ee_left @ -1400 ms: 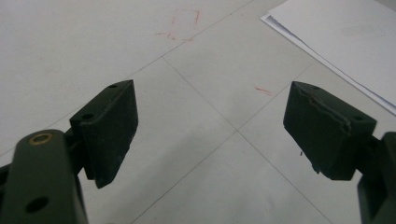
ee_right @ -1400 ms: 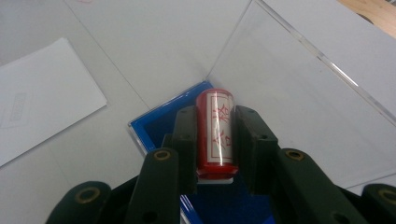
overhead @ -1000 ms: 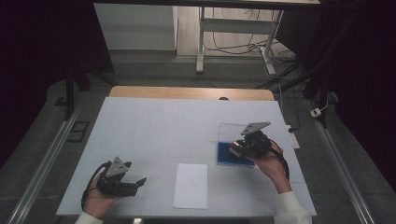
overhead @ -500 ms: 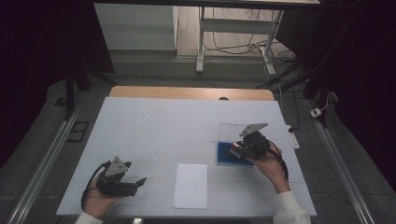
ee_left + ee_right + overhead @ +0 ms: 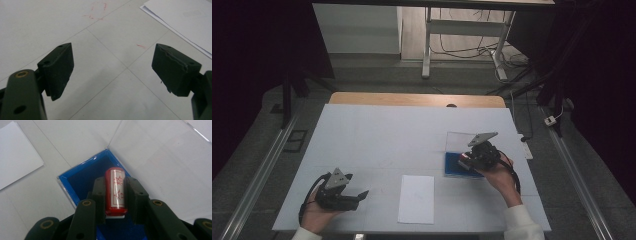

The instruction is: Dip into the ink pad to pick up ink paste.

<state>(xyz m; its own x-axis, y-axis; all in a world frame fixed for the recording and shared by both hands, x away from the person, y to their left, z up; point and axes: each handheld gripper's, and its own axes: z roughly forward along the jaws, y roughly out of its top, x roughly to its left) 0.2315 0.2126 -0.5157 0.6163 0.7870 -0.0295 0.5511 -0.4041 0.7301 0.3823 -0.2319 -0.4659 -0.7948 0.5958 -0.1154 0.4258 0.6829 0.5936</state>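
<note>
My right gripper [image 5: 114, 187] is shut on a red stamp [image 5: 115, 191] with a white label, holding it over a blue ink-pad box [image 5: 82, 177] whose clear lid [image 5: 160, 162] lies open on the far side. In the high view the right gripper [image 5: 467, 161] sits over the blue box [image 5: 453, 165] at the table's right. A white sheet of paper [image 5: 416, 198] lies near the front middle. My left gripper [image 5: 361, 196] rests at the front left, jaws open and empty, pointing towards the paper. In the left gripper view its black fingers [image 5: 58, 67] stand wide apart above the table, and the paper's corner [image 5: 182, 20] lies beyond.
The white table [image 5: 377, 135] has faint red marks [image 5: 97, 11] on its surface. A wooden edge [image 5: 412, 99] runs along the far side. A cable and socket [image 5: 552, 120] lie off the right edge.
</note>
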